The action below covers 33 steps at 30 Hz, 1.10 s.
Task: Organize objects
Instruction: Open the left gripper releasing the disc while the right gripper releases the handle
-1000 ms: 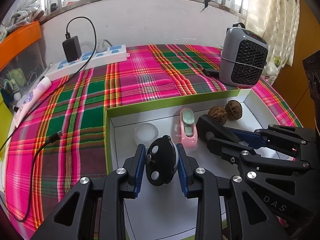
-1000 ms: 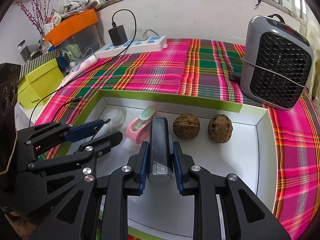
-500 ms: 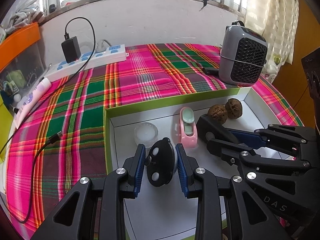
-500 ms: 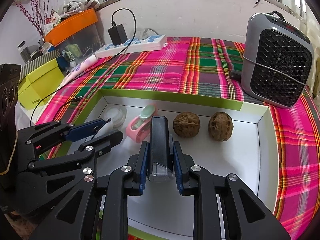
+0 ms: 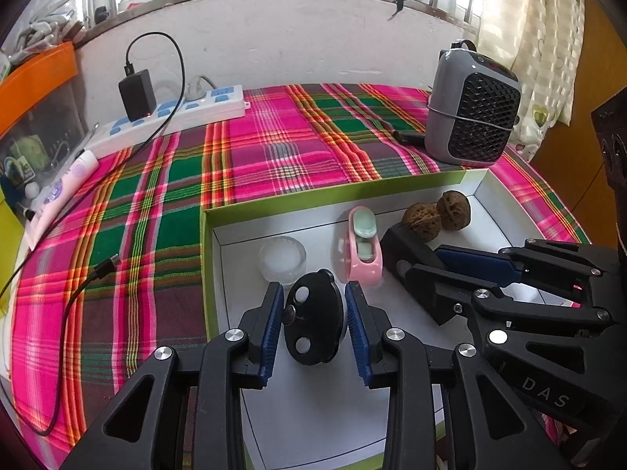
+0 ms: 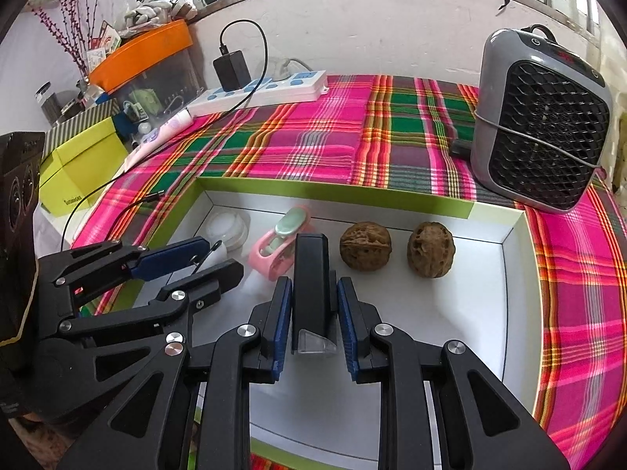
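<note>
1. Left wrist view: the left gripper [image 5: 313,325] has just been opening; its blue fingers [image 5: 270,329] now stand slightly clear of the round black object [image 5: 313,319], which a second ago they pinched. The object sits between them on the white floor of the green-edged box [image 5: 298,199], near its left wall.
2. Right wrist view: the right gripper [image 6: 313,321] is unchanged, its fingers [image 6: 283,321] clenched on the black rectangular device [image 6: 311,290], which points toward the box's far wall.
3. Nothing else has shifted: the pink clip [image 6: 280,248], the clear round jar [image 6: 229,227] and the two walnuts [image 6: 365,246] lie along the far wall.
4. The box rests on the plaid cloth [image 5: 274,149] covering the tabletop, near its front edge.
</note>
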{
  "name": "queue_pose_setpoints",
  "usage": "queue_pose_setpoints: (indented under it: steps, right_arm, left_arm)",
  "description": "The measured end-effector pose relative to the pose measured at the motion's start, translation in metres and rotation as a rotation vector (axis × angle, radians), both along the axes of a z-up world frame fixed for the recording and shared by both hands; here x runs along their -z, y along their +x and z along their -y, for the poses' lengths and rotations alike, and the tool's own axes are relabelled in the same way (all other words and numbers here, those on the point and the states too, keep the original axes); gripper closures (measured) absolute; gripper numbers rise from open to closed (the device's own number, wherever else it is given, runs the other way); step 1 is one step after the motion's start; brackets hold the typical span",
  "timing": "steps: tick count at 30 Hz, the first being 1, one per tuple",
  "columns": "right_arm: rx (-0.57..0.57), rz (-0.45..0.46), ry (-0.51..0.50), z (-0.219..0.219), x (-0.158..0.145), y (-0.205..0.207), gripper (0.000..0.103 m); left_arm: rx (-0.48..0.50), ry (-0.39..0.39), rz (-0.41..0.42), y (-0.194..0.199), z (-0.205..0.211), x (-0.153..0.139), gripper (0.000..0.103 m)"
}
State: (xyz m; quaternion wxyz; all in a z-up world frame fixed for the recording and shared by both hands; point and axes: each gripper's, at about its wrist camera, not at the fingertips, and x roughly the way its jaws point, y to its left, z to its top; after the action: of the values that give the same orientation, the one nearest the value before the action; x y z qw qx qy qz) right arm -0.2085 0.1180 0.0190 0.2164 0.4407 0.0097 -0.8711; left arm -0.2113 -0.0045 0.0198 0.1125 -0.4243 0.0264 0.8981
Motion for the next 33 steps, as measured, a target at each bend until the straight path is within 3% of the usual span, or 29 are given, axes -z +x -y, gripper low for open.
queue_pose_setpoints:
  steps: [8, 16, 20, 33]
  right_arm:
    - [0.009, -0.003, -0.012, -0.004, -0.002, 0.005, 0.078]
    - [0.017, -0.015, -0.019, -0.007, -0.008, 0.011, 0.077]
    - [0.023, -0.018, -0.029, -0.01, -0.011, 0.015, 0.072]
    - [0.053, -0.048, -0.066, -0.026, -0.023, 0.04, 0.072]
  left_arm:
    - [-0.004, -0.002, -0.008, 0.007, 0.002, -0.004, 0.065]
    - [-0.021, 0.02, -0.005, 0.015, 0.01, -0.01, 0.064]
    - [-0.024, 0.024, -0.011, 0.021, 0.011, -0.013, 0.064]
    - [-0.059, 0.067, -0.045, 0.05, 0.028, -0.029, 0.064]
